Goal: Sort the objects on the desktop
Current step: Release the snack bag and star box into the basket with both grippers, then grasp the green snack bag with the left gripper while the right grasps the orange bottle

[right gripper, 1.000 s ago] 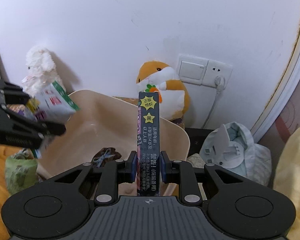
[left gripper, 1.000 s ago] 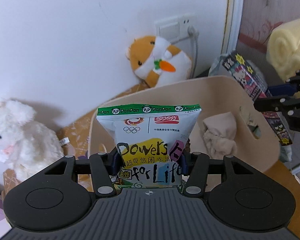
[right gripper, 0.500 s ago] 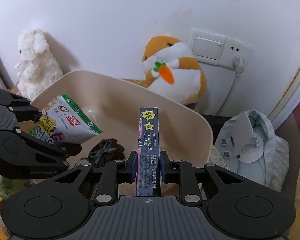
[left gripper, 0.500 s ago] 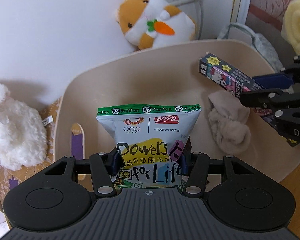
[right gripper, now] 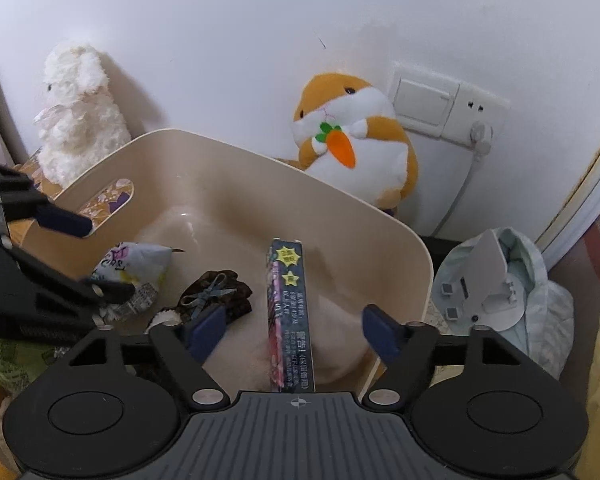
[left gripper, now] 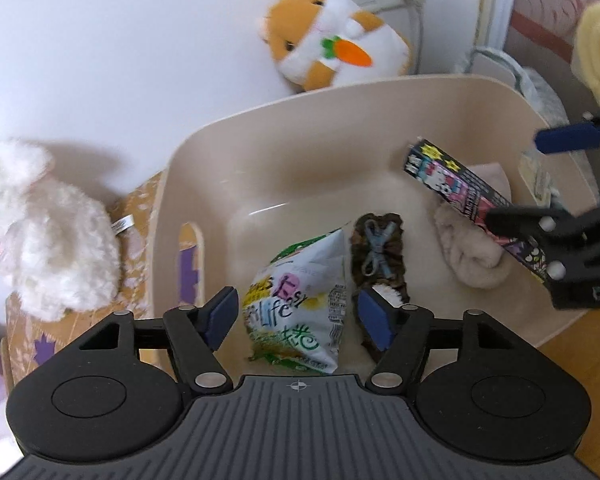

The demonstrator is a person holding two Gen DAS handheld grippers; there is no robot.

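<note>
A beige plastic bin (left gripper: 340,92) (right gripper: 416,248) stands below both grippers. My left gripper (left gripper: 298,322) is open above it. The white snack bag (left gripper: 300,300) (right gripper: 134,268) is free of the pads, inside the bin. My right gripper (right gripper: 292,330) is open. The dark cartoon-printed box (right gripper: 290,320) (left gripper: 476,204) sits between its spread pads, apart from both, tilted over a beige cloth (left gripper: 474,256). A dark brown hair tie with a blue bow (left gripper: 378,248) (right gripper: 216,292) lies in the bin.
An orange hamster plush (left gripper: 336,44) (right gripper: 352,140) leans on the wall behind the bin, by a wall socket (right gripper: 476,116). A white rabbit plush (left gripper: 48,228) (right gripper: 78,108) sits at left. A pale bag with a white part (right gripper: 496,284) lies at right.
Both grippers moved over the bin and opened. The snack bag left my left gripper and dropped into the bin. The box is no longer clamped by my right gripper.
</note>
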